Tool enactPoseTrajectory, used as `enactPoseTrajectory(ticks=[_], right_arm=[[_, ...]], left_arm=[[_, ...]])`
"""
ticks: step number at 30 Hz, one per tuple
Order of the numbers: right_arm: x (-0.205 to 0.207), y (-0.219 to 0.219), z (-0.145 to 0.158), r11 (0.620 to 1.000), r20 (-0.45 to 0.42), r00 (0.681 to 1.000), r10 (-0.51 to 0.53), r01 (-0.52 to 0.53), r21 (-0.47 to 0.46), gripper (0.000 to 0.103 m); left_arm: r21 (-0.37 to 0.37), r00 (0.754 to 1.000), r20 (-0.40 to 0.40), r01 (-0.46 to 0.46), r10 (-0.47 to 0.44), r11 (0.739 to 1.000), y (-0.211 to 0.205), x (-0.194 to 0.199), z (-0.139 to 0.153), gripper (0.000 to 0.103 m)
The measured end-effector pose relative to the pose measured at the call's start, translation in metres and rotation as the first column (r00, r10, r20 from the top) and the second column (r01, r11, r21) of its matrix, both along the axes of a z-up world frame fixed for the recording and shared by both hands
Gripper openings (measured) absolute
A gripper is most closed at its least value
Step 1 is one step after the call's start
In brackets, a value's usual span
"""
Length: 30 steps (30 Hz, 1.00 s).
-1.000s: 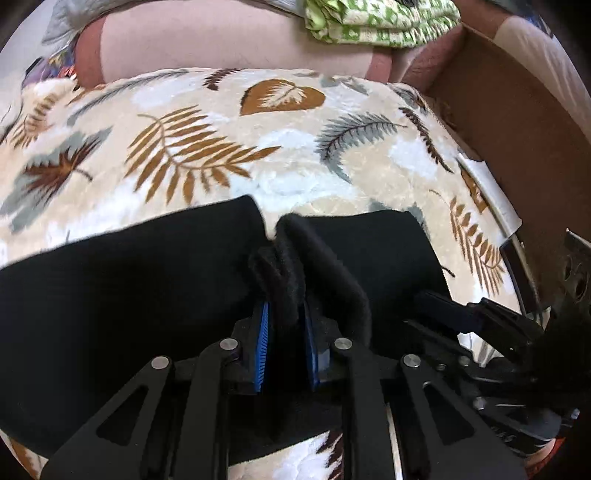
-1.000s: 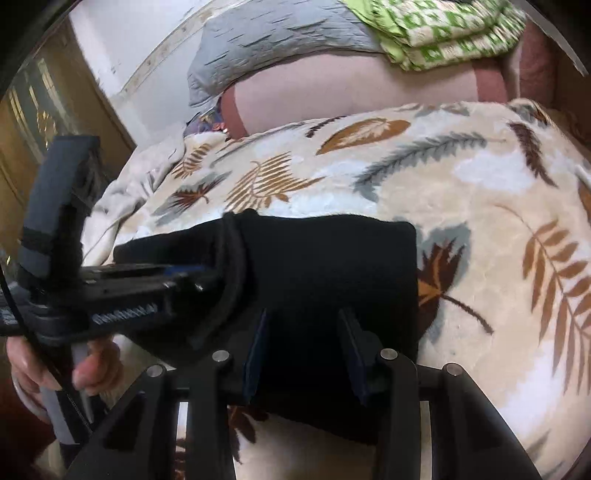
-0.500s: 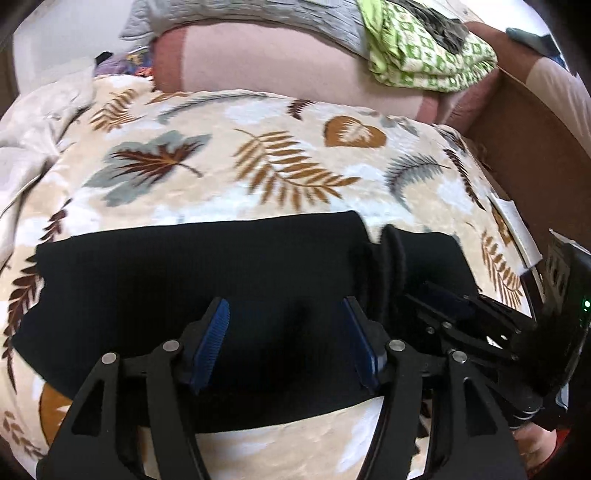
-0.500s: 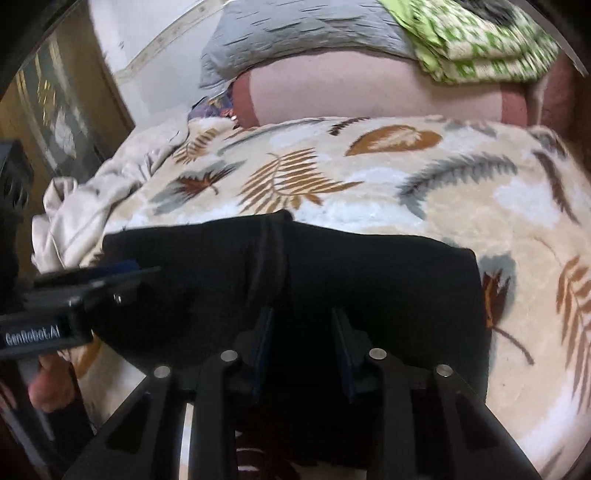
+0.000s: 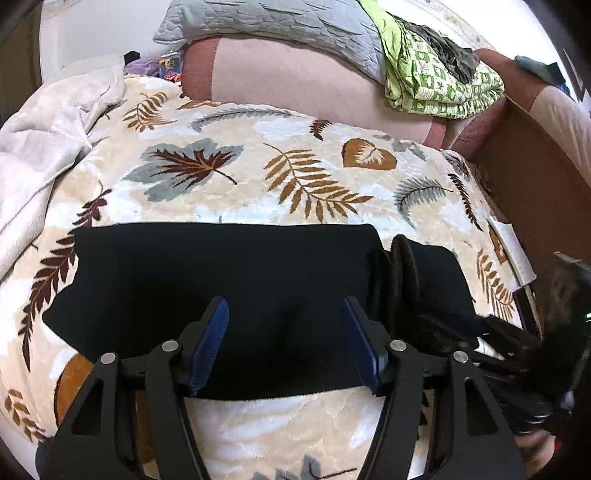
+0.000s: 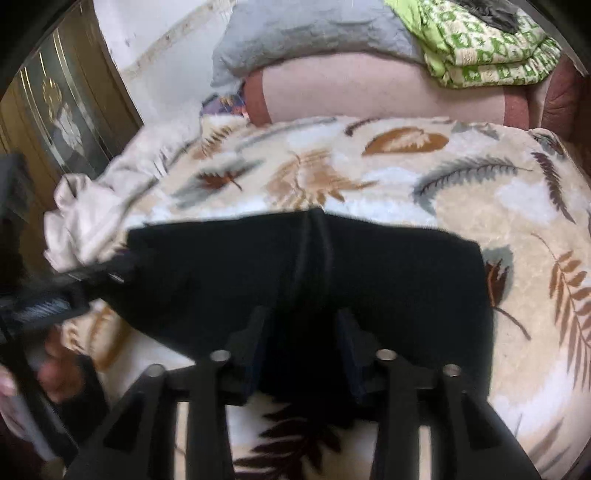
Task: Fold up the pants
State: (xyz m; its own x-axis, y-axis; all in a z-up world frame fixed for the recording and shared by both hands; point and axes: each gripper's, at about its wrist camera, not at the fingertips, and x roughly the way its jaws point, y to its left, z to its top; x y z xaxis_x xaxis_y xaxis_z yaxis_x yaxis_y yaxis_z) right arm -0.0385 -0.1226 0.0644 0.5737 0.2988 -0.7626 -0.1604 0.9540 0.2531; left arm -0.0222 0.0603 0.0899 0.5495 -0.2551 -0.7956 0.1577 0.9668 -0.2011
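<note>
Black pants lie folded in a wide band across a leaf-patterned blanket. A raised ridge of bunched cloth stands near their right end. My left gripper hovers open over the pants' near edge, blue pads wide apart and nothing pinched. In the right wrist view the same pants fill the middle and the ridge runs away from me. My right gripper is over the dark cloth with its jaws opening; the blurred picture shows the pads apart from the cloth.
At the head of the bed lie a pink bolster, a grey quilted pillow and a folded green patterned cloth. A crumpled pale sheet sits at the left edge. A brown board borders the right. A wooden cabinet stands far left.
My left gripper let go of the bunched ridge, opened wide and moved left along the pants. My right gripper's jaws narrowed, then widened, and the pants lie more spread out.
</note>
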Motion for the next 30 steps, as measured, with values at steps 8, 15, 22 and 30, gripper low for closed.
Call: enactPoseTrajectory(ticks=[8, 15, 22, 30], right_arm=[[-0.035, -0.006, 0.058, 1.0, 0.132, 0.991, -0.012, 0.013, -0.008, 0.063], [-0.048, 0.005, 0.075, 1.0, 0.154, 0.988, 0.009, -0.011, 0.009, 0.065], [-0.065, 0.0, 0.085, 0.999, 0.181, 0.983, -0.013, 0.004, 0.05, 0.074], [-0.055, 0.008, 0.07, 0.998, 0.147, 0.989, 0.011, -0.019, 0.052, 0.078]], left_arm=[[0.051, 0.999, 0.051, 0.006, -0.009, 0.999, -0.001, -0.02, 0.02, 0.063], [0.011, 0.999, 0.029, -0.026, 0.026, 1.0, 0.005, -0.031, 0.03, 0.066], [-0.014, 0.998, 0.064, -0.004, 0.005, 1.0, -0.007, -0.046, 0.048, 0.073], [-0.033, 0.999, 0.017, -0.028, 0.029, 0.999, 0.007, -0.05, 0.033, 0.076]])
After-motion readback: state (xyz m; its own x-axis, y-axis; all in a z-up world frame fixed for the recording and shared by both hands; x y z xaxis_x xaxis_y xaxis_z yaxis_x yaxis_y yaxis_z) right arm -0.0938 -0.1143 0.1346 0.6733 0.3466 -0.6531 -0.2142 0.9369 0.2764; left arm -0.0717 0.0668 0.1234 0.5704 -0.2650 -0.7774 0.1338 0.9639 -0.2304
